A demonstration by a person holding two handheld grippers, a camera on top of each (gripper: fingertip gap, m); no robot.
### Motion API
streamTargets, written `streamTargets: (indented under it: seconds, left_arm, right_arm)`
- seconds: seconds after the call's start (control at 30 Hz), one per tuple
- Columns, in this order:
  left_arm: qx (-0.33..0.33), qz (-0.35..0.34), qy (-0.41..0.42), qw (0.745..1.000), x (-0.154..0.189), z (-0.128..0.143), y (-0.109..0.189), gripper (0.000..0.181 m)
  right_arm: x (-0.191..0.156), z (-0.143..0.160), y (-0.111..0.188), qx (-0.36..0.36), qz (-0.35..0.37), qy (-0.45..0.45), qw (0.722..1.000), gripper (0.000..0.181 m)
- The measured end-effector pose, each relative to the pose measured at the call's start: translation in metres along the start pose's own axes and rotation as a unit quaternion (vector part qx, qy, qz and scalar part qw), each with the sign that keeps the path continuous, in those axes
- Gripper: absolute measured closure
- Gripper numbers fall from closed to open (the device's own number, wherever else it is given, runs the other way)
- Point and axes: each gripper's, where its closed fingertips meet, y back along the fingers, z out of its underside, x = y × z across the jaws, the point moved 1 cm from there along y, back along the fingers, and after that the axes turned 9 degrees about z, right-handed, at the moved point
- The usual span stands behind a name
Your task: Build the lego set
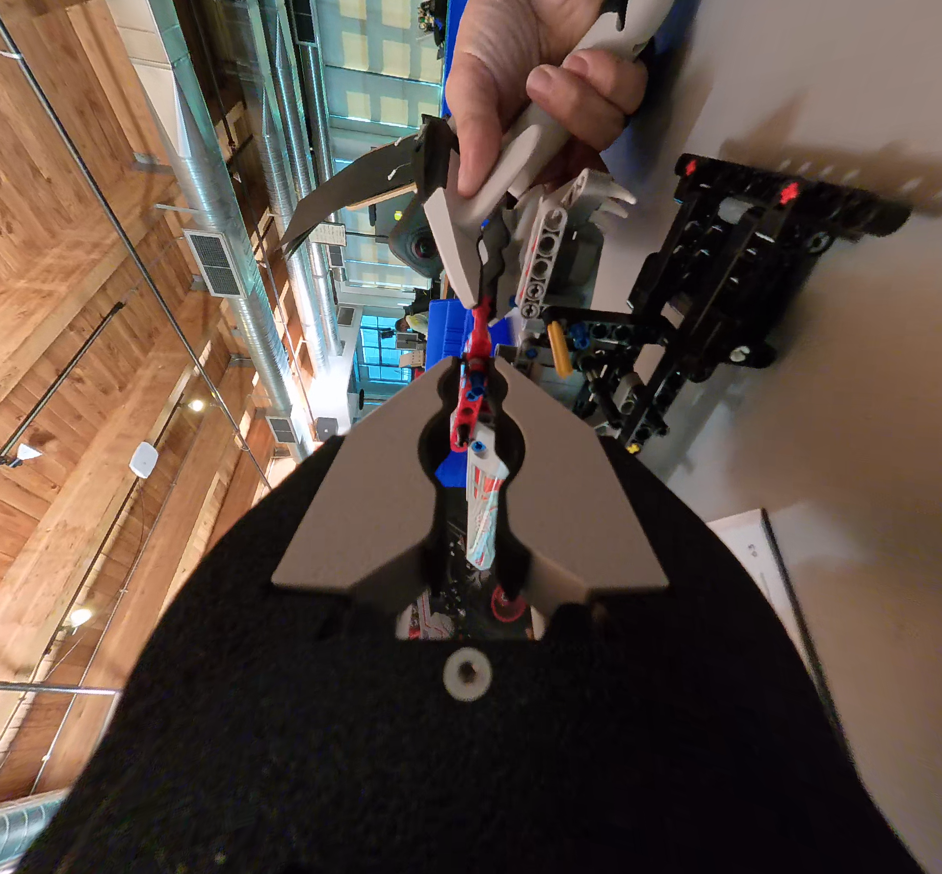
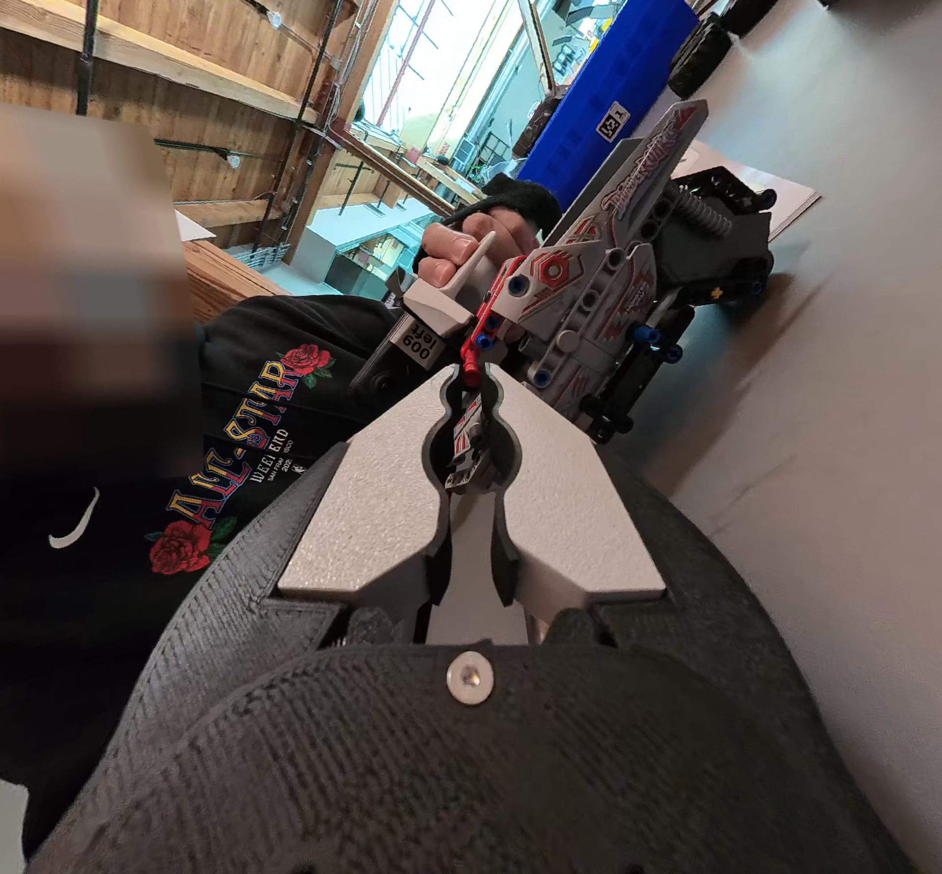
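My left gripper (image 1: 476, 365) is shut on a lego part made of a red beam (image 1: 471, 403) with blue pins and a white stickered panel (image 1: 484, 508). The beam's red tip reaches up into the right gripper (image 1: 479, 301), which a hand (image 1: 515, 59) holds. In the right wrist view my right gripper (image 2: 469, 373) is shut on that red tip (image 2: 471, 365), with a small white and red piece (image 2: 469, 434) between its fingers. The left gripper (image 2: 476, 322) grips the same beam beside the grey, stickered lego truck body (image 2: 611, 263). The black chassis (image 1: 734, 283) stands on the table behind.
The pale table (image 2: 841, 390) runs along the right. A blue bin (image 2: 601, 100) and black tyres (image 2: 701, 54) stand at the far side. A white booklet (image 1: 739, 559) lies near my left gripper. A person in a dark sweatshirt (image 2: 244, 416) sits close on the left. The grippers are tip to tip, or close to it.
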Motion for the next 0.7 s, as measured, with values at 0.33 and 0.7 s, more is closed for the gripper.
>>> streamTargets:
  seconds: [0.33, 0.7]
  left_arm:
    - [0.022, -0.008, -0.005, 1.0, -0.0001, 0.0006, -0.0031, 0.175]
    - [0.028, -0.025, -0.018, 0.999, -0.0015, 0.0044, -0.007, 0.175]
  right_arm:
    - [0.0037, -0.0015, 0.0, -0.039, -0.042, -0.086, 0.995, 0.176]
    - [0.008, -0.0082, -0.0014, -0.099, -0.06, -0.1, 0.988, 0.176]
